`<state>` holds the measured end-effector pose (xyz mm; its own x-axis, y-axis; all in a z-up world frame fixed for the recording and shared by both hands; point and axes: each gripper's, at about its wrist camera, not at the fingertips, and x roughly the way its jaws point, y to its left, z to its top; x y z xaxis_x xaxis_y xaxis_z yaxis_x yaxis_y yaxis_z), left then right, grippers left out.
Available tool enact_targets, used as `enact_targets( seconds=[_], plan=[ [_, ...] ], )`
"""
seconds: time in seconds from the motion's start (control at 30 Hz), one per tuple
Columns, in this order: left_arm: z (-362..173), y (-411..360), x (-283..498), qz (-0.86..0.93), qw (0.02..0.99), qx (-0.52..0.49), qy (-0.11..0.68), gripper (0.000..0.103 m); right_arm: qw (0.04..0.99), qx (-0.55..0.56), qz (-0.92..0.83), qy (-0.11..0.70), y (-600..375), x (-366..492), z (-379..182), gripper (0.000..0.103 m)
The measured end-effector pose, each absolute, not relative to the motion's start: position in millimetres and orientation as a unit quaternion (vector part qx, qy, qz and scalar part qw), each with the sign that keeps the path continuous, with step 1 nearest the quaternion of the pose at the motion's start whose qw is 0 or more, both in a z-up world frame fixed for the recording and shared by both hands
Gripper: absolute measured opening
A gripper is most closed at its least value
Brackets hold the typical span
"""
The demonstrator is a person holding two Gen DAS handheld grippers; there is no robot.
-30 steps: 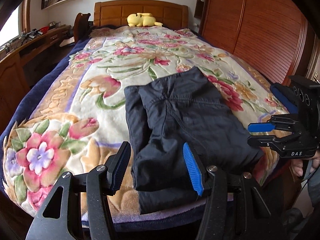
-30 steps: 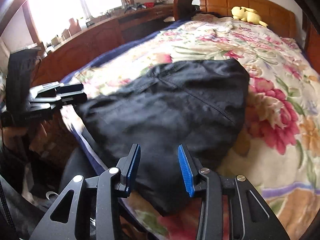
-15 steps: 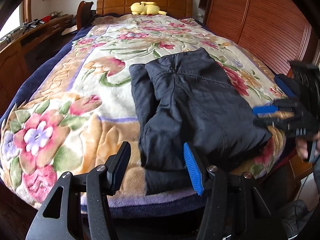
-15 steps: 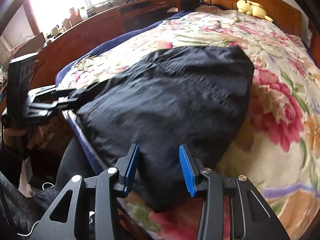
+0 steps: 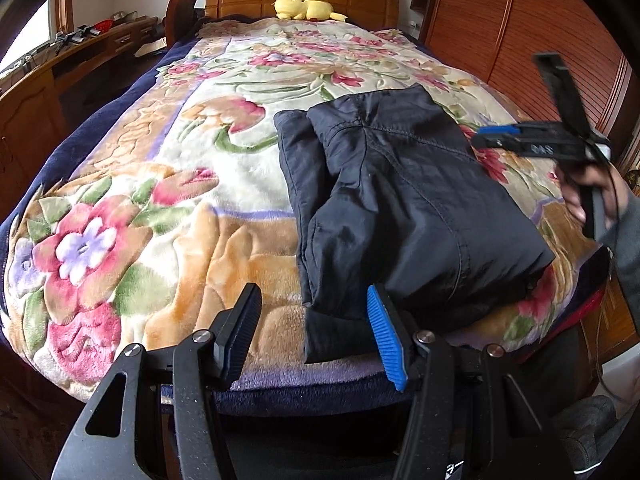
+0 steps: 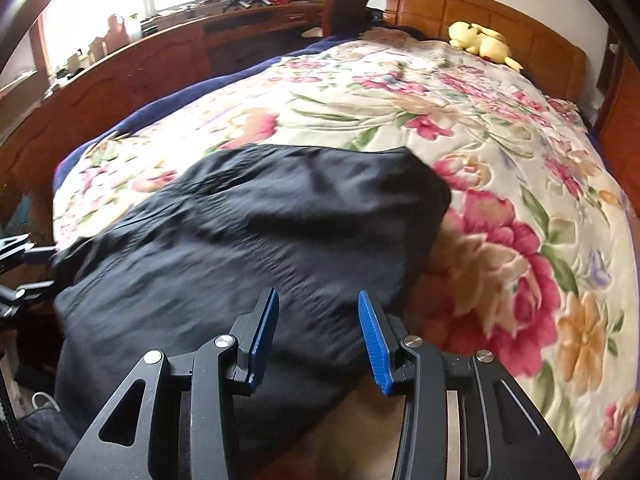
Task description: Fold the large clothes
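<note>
Folded dark garment point(image 5: 404, 200) lying at the foot of the floral bed point(image 5: 168, 184) — left gripper point(image 5: 316, 330) and right gripper point(image 6: 318, 336) hovering with fingers apart, empty. Final fold likely next — needing a grasp of the near edge.

Left gripper point(image 5: 314, 332) pitched forward and down, jaws parted with a clear gap, nothing between the pads; one blue ribbed pad faces the camera, the other finger shows its black back. Right gripper point(image 6: 318, 334) likewise angled down, jaws set narrower than the left's, both blue pads visible, nothing clamped between them. From the left wrist view the right gripper is seen side-on at the right edge, fingers pointing left, held by a hand point(image 5: 596, 196) wrapped round its handle, a grey sleeve point(image 5: 628, 248) at the wrist. The right wrist view is motion-blurred.
</note>
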<state>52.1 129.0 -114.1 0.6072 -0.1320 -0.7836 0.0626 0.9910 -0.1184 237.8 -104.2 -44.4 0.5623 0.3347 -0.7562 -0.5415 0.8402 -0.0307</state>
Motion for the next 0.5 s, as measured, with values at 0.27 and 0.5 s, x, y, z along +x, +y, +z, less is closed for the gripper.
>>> enact_targets(
  seconds=[0.27,0.5],
  plan=[
    [-122,137,36,-0.068,0.887,-0.063,0.453,0.056,0.873,-0.128,0.225,0.414,-104,301,-63,0.062],
    [-144,137,39,-0.064,0.874,-0.078,0.475,0.056,0.857,-0.1,0.232,0.449,-98,349,-89,0.087]
  ],
)
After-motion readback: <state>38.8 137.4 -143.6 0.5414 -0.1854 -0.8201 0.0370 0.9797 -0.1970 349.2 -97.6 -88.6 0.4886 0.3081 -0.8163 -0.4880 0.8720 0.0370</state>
